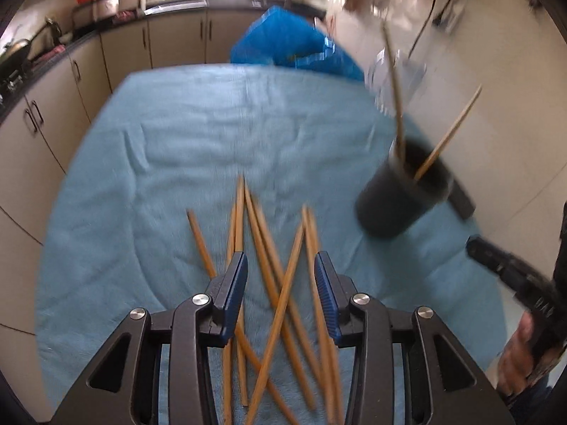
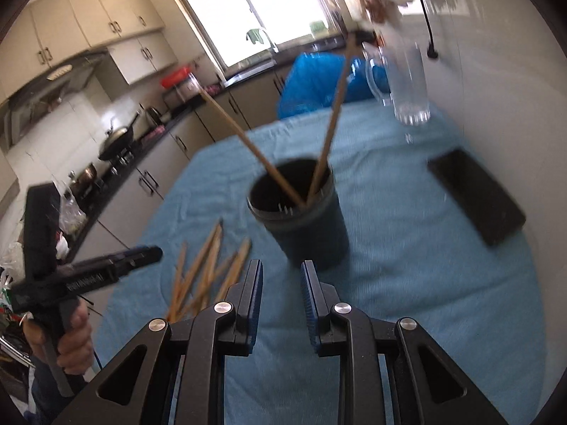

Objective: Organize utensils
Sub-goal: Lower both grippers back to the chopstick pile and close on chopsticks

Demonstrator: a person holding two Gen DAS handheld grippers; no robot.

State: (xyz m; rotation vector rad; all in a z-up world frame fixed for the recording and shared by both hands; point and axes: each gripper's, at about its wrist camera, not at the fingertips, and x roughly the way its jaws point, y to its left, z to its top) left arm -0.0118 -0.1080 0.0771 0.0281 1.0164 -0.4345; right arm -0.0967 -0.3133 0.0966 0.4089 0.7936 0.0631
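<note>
Left gripper (image 1: 280,276) wide open, empty, over chopsticks (image 1: 276,283); right gripper (image 2: 281,294) part-open, empty, facing holder (image 2: 304,226).

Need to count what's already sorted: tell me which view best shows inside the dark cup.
Right wrist: the dark cup faces the lens, its mouth open, two chopsticks inside. Left wrist shows it blurred, off to the side.

The left wrist view looks steeply down, close over the scattered wooden chopsticks (image 1: 276,283) on the blue cloth-covered table (image 1: 170,134). The right wrist view sits further right, tilted, facing the dark round cup (image 2: 301,212) nearby. Both share chopsticks, cup, and the kitchen window.
</note>
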